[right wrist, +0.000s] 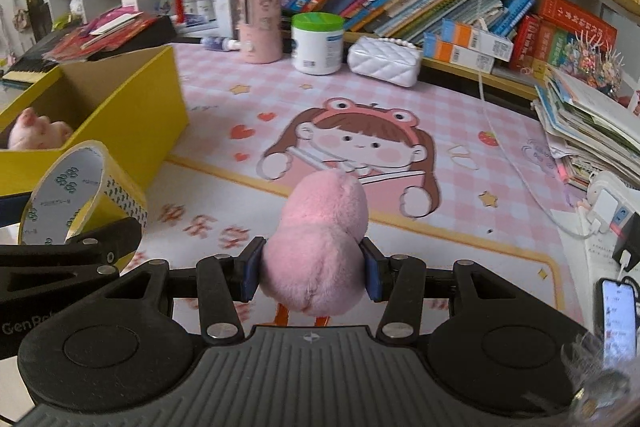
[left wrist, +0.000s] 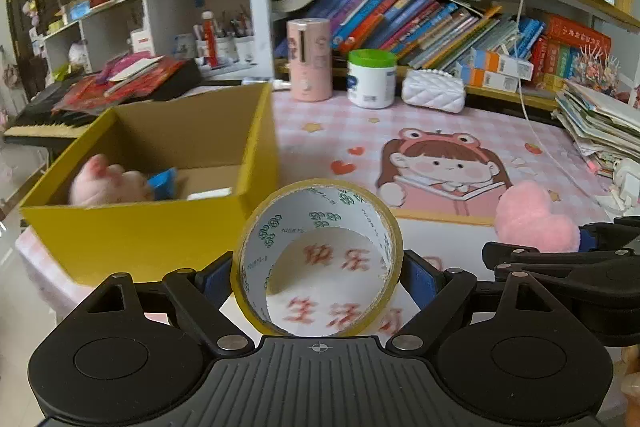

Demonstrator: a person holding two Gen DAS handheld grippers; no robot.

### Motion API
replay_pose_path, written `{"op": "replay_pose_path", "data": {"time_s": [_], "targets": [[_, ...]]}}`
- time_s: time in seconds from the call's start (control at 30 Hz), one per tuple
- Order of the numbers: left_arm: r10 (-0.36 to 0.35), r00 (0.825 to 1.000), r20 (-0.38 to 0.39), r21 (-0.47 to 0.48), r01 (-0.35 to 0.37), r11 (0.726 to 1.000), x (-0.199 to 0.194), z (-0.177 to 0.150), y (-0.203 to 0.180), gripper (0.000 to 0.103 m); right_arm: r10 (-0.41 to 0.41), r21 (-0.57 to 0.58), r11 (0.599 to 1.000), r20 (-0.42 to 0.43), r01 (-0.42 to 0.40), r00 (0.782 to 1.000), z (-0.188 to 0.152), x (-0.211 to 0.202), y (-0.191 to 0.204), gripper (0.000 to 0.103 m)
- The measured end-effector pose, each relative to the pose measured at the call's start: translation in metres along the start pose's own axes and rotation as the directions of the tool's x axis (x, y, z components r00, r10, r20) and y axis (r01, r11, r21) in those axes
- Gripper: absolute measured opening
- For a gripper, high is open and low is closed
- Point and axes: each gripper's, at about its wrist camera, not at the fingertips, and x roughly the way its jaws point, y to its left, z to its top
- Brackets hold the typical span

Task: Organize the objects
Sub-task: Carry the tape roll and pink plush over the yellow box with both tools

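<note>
Left hand-held gripper (left wrist: pixel 318 273): jaws spread wide, blue pads pressed against both outer sides of a roll of tape (left wrist: pixel 318 259). The roll stands on edge between the pads, its open core facing the camera, printed white liner visible inside. It fills the lower centre of the left wrist view and is held clear of the tabletop (left wrist: pixel 460 131). The gripper points forward and downward over the pink checked mat.

Right hand-held gripper (right wrist: pixel 314 269): jaws partly closed, pads squeezing the flanks of a pink plush toy (right wrist: pixel 320 239). The toy sits in the lower centre of the right wrist view and bulges upward past the pads; two orange bits hang below it. This gripper also tilts down toward the mat.

The two grippers are side by side. In the left wrist view the right one enters at the right edge, with the plush toy in the middle right. In the right wrist view the tape roll shows at lower left.

Yellow cardboard box (left wrist: pixel 256 147): open top, in the left half of the left wrist view, just behind and left of the tape roll. Inside it lie a second pink soft toy (left wrist: pixel 108 181) and a blue item (left wrist: pixel 164 183), the latter blurred.

At the back of the tabletop stand a pink cylinder (left wrist: pixel 310 59), a white jar with a green lid (left wrist: pixel 371 79) and a white quilted purse (left wrist: pixel 434 91), below shelves of books.
</note>
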Motion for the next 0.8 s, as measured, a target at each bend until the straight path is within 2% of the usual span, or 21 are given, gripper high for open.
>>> {"op": "replay_pose_path", "data": {"time_s": [0.47, 0.8], "targets": [[0.071, 0.997, -0.018, -0.089, -0.073, 0.993, -0.051, -0.049, 0.109, 0.087, 0.062, -0.053, 0.997, -0.028, -0.064, 0.998, -0.032, -0.034, 0.112, 0.046], [0.102, 0.995, -0.013, -0.080, -0.103, 0.992, -0.080, -0.075, 0.161, 0.087, 0.096, -0.046, 0.994, -0.024, -0.097, 0.995, -0.054, -0.053, 0.173, 0.046]]}}
